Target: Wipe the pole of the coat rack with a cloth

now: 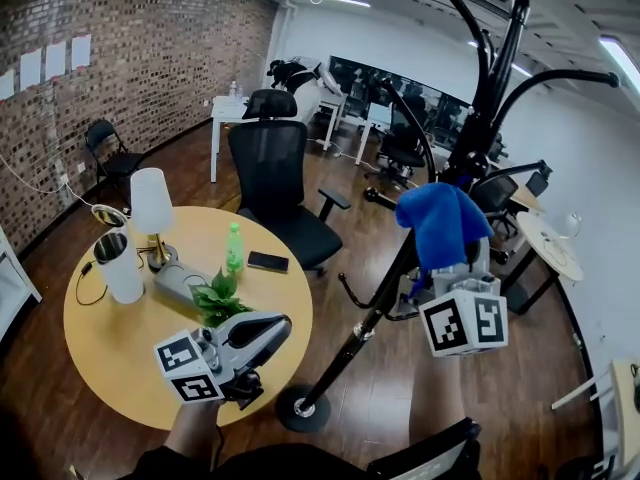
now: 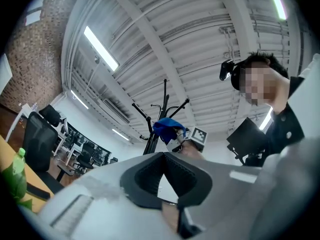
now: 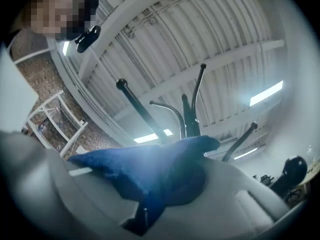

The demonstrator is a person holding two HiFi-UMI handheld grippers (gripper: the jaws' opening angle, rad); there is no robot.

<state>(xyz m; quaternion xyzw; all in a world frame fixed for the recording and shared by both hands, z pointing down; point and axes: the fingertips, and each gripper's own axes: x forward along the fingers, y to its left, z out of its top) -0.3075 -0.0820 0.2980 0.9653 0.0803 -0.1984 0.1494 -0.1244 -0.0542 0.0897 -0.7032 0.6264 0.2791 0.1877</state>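
The black coat rack stands on the floor, its pole [image 1: 385, 293] rising at a slant from a round base [image 1: 302, 408] to curved hooks [image 1: 500, 58]. My right gripper [image 1: 450, 258] is shut on a blue cloth [image 1: 440, 220], held against the upper part of the pole; I cannot tell whether they touch. In the right gripper view the cloth [image 3: 130, 166] drapes over the right gripper [image 3: 172, 184], with the pole top [image 3: 190, 119] just beyond. My left gripper [image 1: 278, 324] is shut on nothing, low over the table edge, apart from the pole. It [image 2: 164, 154] points up at the cloth [image 2: 167, 126].
A round wooden table [image 1: 120, 368] at the left carries a lamp [image 1: 150, 203], a green bottle [image 1: 233, 248], a plant [image 1: 215, 300], a phone [image 1: 268, 262] and a white cylinder [image 1: 120, 268]. A black office chair [image 1: 280, 188] stands behind it. A small round table [image 1: 550, 243] is at the right.
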